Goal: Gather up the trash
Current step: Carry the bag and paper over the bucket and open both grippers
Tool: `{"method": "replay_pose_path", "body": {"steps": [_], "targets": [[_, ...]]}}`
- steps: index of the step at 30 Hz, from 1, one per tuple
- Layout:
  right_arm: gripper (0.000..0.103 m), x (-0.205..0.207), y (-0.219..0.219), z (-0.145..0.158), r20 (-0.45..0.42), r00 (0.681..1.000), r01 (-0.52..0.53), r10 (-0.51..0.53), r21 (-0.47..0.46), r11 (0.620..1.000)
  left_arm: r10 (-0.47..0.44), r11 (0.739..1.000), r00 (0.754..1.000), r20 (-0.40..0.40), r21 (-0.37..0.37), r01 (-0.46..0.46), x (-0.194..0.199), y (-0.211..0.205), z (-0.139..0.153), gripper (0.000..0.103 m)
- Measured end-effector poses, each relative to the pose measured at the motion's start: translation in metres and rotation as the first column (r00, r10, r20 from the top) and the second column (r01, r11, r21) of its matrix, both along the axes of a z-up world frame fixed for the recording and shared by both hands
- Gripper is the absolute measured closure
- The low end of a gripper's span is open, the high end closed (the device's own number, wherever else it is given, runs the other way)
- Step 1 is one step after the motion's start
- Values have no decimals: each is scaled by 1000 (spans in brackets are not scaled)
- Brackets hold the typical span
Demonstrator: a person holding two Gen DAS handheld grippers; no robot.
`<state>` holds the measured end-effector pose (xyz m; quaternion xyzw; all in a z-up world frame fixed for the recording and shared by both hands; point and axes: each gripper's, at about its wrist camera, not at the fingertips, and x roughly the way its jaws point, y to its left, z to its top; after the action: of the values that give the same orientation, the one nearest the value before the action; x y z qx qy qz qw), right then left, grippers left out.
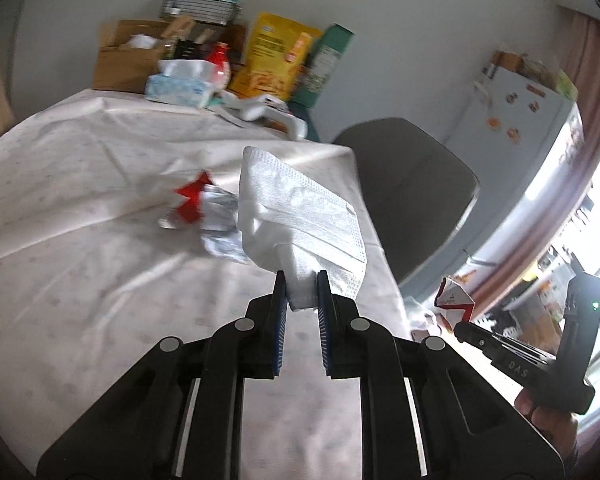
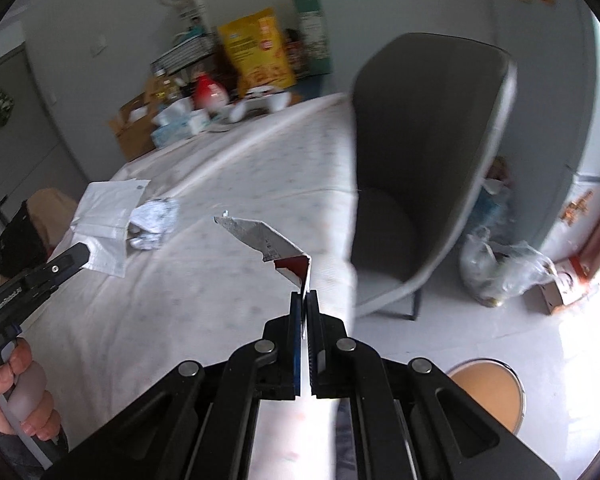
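My left gripper (image 1: 302, 280) is shut on a white paper napkin (image 1: 300, 216) and holds it above the white tablecloth (image 1: 80, 200); it also shows in the right wrist view (image 2: 108, 224). Behind the napkin lies a crumpled silver and red wrapper (image 1: 204, 208) on the table, seen too in the right wrist view (image 2: 154, 224). My right gripper (image 2: 305, 294) is shut on a torn silver and red foil wrapper (image 2: 272, 244), held up over the table's right edge. The right gripper with its wrapper (image 1: 456, 300) shows low right in the left wrist view.
A grey chair (image 2: 420, 168) stands at the table's right side. Boxes, tissue packs (image 1: 180, 84), a yellow bag (image 1: 276, 56) and a green carton crowd the far end. A clear plastic bag (image 2: 500, 260) of rubbish lies on the floor by a fridge (image 1: 512, 120). A round wooden stool (image 2: 488, 392) is below.
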<state>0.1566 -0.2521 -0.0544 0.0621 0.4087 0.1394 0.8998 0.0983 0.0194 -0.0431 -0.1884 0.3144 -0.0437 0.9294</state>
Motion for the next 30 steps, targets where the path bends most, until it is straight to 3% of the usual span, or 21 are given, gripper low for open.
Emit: {"method": "replay_pose_path", "body": {"steps": [12,30], "targets": [[99,-16,-86,-23,-40,982,181,-182,-18,983,-170,985,985,-16,33,170,25,-80,-3,88],[99,-44,-196,-92,-142,918,376,-370,13,927,-356,925,929,-103,104,366,47,-195,-22,88]]}}
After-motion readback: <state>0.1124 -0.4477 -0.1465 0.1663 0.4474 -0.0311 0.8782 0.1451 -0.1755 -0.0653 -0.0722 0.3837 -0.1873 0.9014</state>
